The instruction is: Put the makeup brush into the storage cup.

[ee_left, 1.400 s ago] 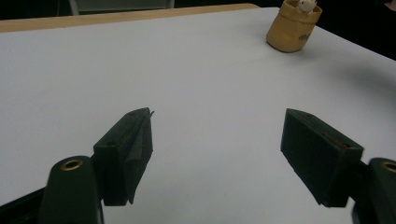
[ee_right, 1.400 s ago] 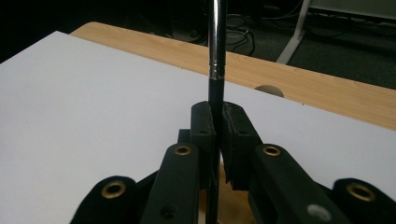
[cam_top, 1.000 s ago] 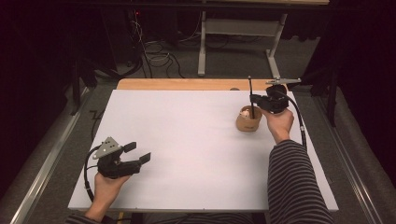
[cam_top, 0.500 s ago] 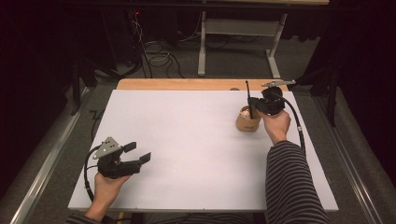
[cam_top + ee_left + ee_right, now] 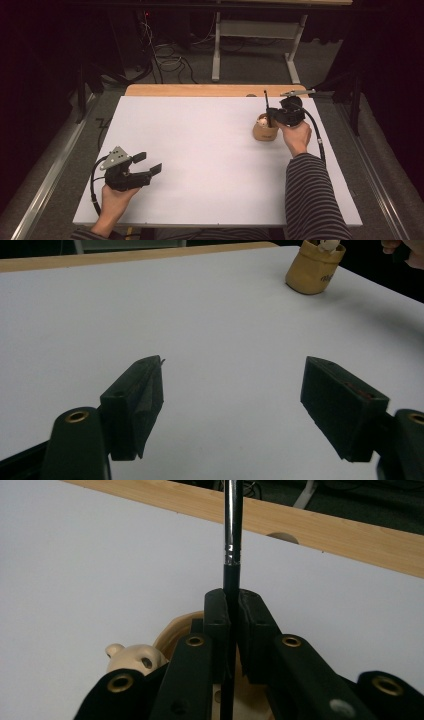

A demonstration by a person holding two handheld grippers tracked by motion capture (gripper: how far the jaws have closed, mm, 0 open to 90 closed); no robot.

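1 tan cup (image 5: 265,131) holds a black brush (image 5: 231,540).

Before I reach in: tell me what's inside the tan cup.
Inside the tan cup: a pale figurine and a thin black stick, clamped by the right gripper. Its lower end and the cup's bottom are hidden.

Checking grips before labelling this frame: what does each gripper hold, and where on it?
The right gripper clamps a thin black stick on its shaft, above the tan cup. The left gripper is open, holding nothing.
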